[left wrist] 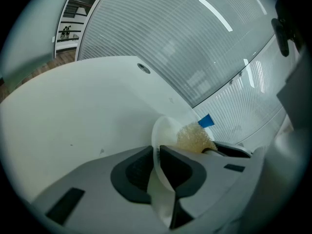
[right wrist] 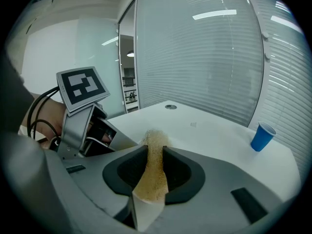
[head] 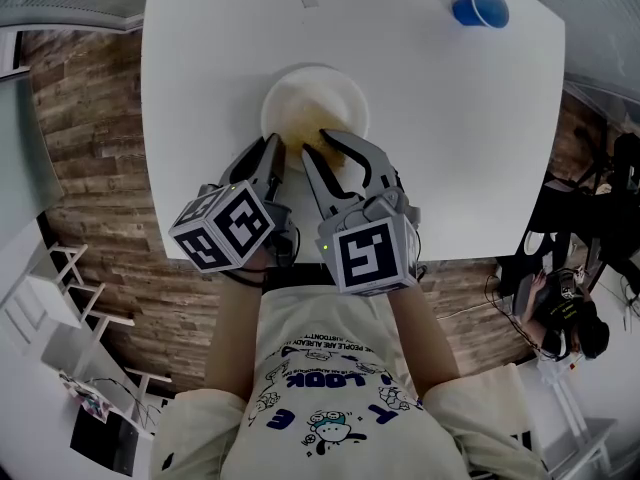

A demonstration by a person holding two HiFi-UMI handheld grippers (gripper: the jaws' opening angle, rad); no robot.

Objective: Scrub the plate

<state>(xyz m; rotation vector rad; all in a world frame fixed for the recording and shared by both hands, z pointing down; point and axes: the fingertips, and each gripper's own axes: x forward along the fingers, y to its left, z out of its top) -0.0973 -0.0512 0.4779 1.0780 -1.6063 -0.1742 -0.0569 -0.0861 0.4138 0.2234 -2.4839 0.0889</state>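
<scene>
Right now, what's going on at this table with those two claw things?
A person is cleaning a white plate on a white table, with a hand-held gripper in each hand. The left gripper is clamped on the plate's rim and steadies it. The right gripper pinches a yellowish scrubbing sponge, which sits against the plate's surface. A blue cup stands apart near the table's far corner.

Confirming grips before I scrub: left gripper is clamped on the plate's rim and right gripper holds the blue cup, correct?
Not quite. The right gripper holds a yellowish sponge, as the right gripper view shows; the blue cup stands untouched on the table. The rest is right.
</scene>
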